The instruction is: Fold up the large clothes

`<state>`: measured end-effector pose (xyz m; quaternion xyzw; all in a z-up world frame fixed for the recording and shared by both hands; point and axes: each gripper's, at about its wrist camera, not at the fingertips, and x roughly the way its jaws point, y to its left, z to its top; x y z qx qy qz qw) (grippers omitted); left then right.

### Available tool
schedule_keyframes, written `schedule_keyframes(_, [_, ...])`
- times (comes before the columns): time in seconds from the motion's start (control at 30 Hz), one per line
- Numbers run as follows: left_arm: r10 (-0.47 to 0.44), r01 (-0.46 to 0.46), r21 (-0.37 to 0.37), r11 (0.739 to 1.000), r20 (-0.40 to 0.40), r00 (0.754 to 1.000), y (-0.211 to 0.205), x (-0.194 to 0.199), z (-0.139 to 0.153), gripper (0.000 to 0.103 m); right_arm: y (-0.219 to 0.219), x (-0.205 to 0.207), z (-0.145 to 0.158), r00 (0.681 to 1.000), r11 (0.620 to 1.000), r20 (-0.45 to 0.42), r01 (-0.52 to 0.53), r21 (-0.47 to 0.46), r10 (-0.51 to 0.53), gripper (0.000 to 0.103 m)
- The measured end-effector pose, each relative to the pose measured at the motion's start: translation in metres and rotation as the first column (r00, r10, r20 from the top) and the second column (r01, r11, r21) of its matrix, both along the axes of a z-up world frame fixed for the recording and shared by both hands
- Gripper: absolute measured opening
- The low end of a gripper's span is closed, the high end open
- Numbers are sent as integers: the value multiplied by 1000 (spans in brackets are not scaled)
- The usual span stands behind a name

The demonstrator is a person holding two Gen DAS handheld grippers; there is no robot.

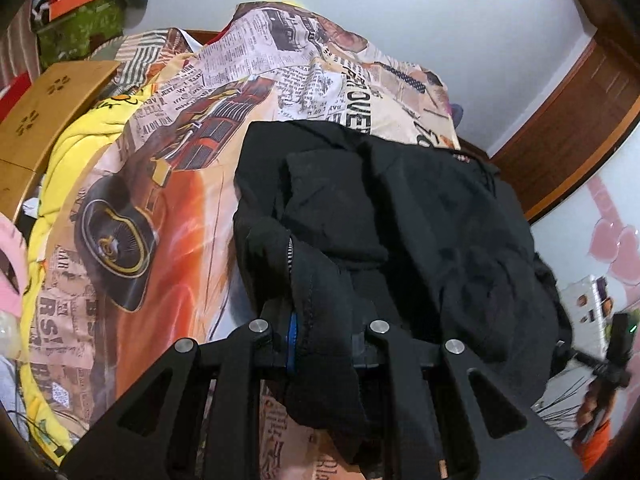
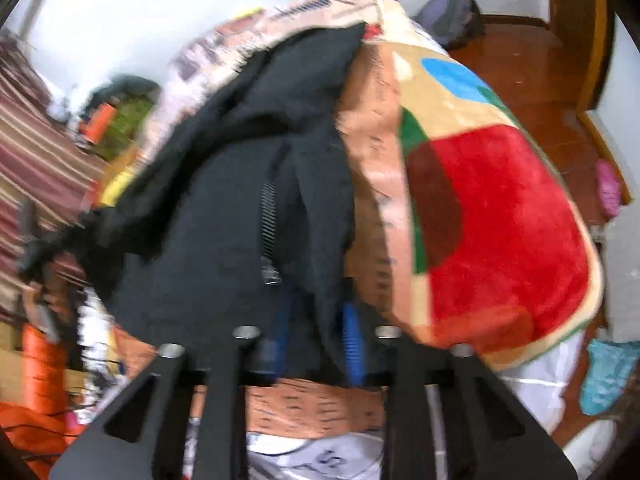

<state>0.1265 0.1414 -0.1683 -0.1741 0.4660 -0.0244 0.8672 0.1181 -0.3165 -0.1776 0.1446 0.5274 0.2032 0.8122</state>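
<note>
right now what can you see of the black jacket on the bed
The black zip-up fabric jacket lies rumpled across the newspaper-and-car print bed cover, its layers folded over each other. It looks soft and matte, with a metal zipper along one edge. The left gripper and the right gripper each pinch a bunched edge nearest the cameras.

Bed [image 1: 192, 216], newspaper-and-car print cover: black garment [image 1: 420, 208] on near right; yellow blanket [image 1: 80, 152] along left edge.

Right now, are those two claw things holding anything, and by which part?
Both grip the black jacket: the left gripper on a stitched edge below its zipper, the right gripper on bunched fabric below the zipper.
</note>
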Motion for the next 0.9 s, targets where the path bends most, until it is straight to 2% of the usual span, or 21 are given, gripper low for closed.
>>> schedule_keyframes(0.03, [0, 0, 8, 1000, -1, 1000, -1, -2, -1, 16, -2, 2, 1, 1000, 999, -4, -2, 35, 2, 14])
schedule_keyframes(0.1, [2, -2, 10, 1000, -6, 1000, 0, -5, -5, 16, -1, 8, -8, 999, 1000, -36, -5, 25, 6, 18])
schedule_keyframes(0.2, [19, -20, -11, 1000, -30, 999, 8, -7, -15, 16, 4, 18, -29, 995, 1000, -104, -8, 13, 9, 18])
schedule_keyframes(0.3, [45, -47, -27, 999, -68, 997, 17, -10, -27, 16, 5, 21, -33, 992, 1000, -126, -14, 28, 17, 18])
schedule_keyframes(0.43, [54, -61, -90, 994, -82, 995, 28, -16, -33, 16, 6, 23, -20, 991, 996, -116, -52, 70, 60, 8])
schedule_keyframes(0.67, [26, -20, -246, 969, 18, 1000, 31, -6, 10, 15, 21, 39, 26, 995, 992, -64, -72, 102, 78, 5])
schedule_keyframes(0.8, [6, 21, -300, 954, 90, 996, 29, 22, 42, 15, 34, 65, 60, 995, 986, 8, -99, 136, 99, 4])
schedule_keyframes(0.9, [13, 33, -363, 931, 123, 992, 34, 47, 57, 15, 49, 98, 83, 991, 981, 59, -130, 146, 123, 4])
